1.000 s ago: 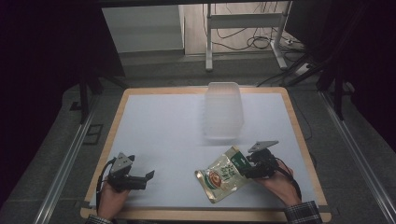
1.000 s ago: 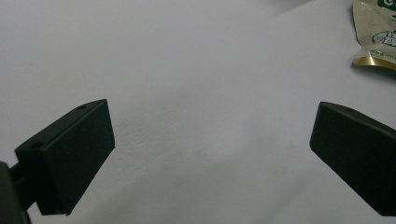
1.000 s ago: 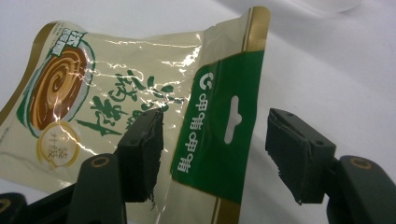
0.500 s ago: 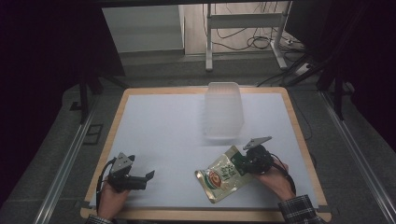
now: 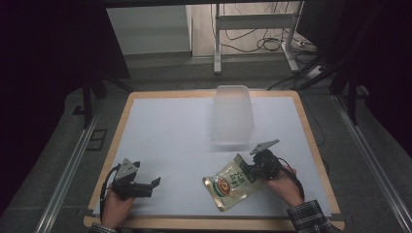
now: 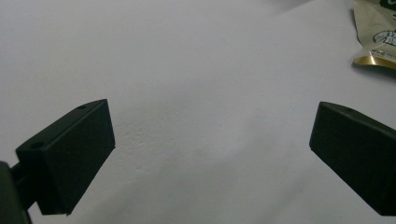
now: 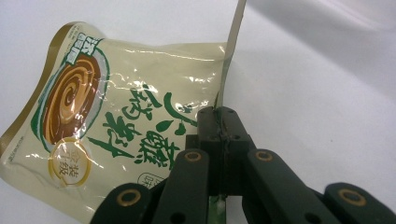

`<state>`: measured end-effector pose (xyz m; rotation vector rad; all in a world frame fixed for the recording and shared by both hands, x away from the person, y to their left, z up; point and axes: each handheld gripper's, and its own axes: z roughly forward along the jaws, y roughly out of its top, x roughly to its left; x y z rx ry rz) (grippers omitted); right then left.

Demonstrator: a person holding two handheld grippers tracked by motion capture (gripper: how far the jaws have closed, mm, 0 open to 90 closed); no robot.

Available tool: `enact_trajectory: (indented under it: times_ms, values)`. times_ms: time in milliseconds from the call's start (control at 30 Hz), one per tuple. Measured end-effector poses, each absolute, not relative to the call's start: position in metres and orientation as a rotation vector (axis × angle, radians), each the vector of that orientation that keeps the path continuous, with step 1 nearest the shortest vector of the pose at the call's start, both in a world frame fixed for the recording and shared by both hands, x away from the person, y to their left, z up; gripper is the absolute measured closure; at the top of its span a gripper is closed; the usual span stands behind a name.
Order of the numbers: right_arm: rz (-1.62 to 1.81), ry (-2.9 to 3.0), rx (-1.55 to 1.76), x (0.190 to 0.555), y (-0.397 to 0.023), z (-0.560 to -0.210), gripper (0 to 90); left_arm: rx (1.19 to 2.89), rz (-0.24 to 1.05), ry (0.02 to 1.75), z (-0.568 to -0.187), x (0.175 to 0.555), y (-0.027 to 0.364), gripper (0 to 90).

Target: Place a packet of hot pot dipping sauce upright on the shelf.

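A cream and gold food pouch (image 5: 229, 184) with green lettering and a brown swirl lies on the white table top at the front right. My right gripper (image 5: 252, 172) has just been closing, and its jaws are now shut on the pouch's right edge. In the right gripper view the pouch (image 7: 121, 126) spreads to the left while its thin edge stands up between the closed right gripper (image 7: 219, 123). My left gripper (image 5: 154, 184) rests at the front left, open and empty. The left gripper view shows its fingers (image 6: 70, 154) wide apart over bare table, with a corner of the pouch (image 6: 376, 35) at top right.
A clear plastic container (image 5: 232, 115) stands at the back centre of the white table top (image 5: 170, 136). The wooden table rim (image 5: 311, 131) runs around the white surface. Metal rails run along both sides of the table, with cables on the floor behind it.
The right gripper moved left onto the pouch's right edge and closed on it, lifting that edge slightly. The left gripper stayed still.
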<state>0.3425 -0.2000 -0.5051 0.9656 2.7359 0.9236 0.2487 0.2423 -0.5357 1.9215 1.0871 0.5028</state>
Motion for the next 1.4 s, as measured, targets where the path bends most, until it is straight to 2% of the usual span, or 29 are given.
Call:
enact_trajectory:
  times_ms: [633, 1400]
  values:
    - [0.967, 2.661, 0.821, 0.330, -0.191, -0.469, 88.4, 1.912, 0.505, 1.092, -0.535, 0.249, 0.243, 0.0]
    - [1.057, 2.703, 0.582, 0.325, -0.152, -0.408, 88.7, 1.907, 0.507, 1.086, -0.535, 0.250, 0.243, 0.0]
